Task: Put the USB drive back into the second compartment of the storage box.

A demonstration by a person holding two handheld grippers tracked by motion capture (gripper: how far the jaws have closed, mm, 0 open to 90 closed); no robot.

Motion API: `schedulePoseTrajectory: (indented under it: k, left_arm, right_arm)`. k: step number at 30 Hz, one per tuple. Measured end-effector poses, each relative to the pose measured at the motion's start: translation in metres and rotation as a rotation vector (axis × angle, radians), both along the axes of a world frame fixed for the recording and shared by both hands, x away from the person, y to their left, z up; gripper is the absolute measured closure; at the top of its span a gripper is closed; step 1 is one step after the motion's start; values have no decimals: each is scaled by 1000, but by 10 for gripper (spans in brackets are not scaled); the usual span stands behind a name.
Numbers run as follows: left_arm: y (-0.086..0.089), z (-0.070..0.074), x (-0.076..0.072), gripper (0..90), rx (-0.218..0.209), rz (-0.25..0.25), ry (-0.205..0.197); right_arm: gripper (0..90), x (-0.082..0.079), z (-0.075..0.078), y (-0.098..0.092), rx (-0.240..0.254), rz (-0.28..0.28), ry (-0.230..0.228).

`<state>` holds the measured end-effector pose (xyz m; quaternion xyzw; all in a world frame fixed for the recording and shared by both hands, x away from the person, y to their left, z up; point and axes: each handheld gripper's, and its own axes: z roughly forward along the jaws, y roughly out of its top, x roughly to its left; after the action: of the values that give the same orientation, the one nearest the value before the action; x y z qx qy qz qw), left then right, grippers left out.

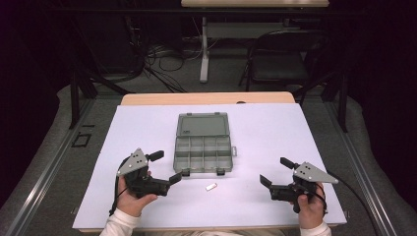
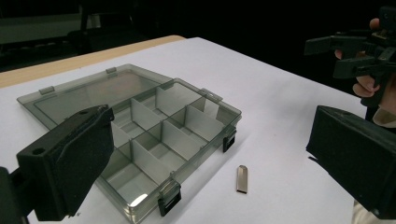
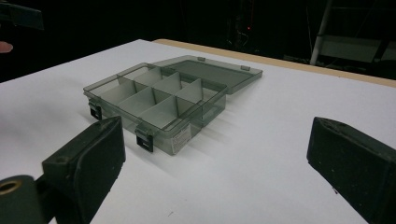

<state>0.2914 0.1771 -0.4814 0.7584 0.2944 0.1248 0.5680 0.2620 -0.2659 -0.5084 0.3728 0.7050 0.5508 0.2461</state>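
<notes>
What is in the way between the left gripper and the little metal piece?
Nothing visible. The left gripper is open, and bare white table lies between it and the metal piece. The open box sits just beyond, off that path.

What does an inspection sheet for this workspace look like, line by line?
Surface: white sheet over a wooden table, flat and clean.
Job's things: grey compartment box, lid open and lying flat behind it, compartments look empty; small metal piece on the sheet in front of the box, apart from it.
Clutter: nothing seen.
Grippers: left gripper and right gripper both open, empty, held on either side of the box.
Cables: one trails from the right gripper; a tangle lies on the floor beyond the table.
Surroundings: dark room, folding chair, another table's legs.
</notes>
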Motion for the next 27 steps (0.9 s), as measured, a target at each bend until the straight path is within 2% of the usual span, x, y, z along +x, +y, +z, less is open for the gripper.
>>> schedulePoseTrajectory:
  k: [3,4,8,12,16,21,27]
  left_arm:
    - [-6,1,4,3,21,8,1]
    - [-9,1,8,3,31,2,26]
    - [-13,1,14,3,24,-14,52]
    - [-20,-1,21,7,56,-21,66]
    - [-26,1,27,25,80,-24,72]
    - [-34,4,32,69,87,-45,69]
    - [-39,4,37,113,98,-44,66]
  right_arm:
    - [42,0,0,-1,2,-1,5]
    - [42,0,0,-1,-1,0,6]
    - [42,0,0,-1,-2,-1,9]
    - [42,0,-1,-1,-2,1,10]
    - [42,0,-1,-1,-1,2,8]
    - [43,1,-1,0,2,4,11]
    - [43,1,-2,0,0,6,11]
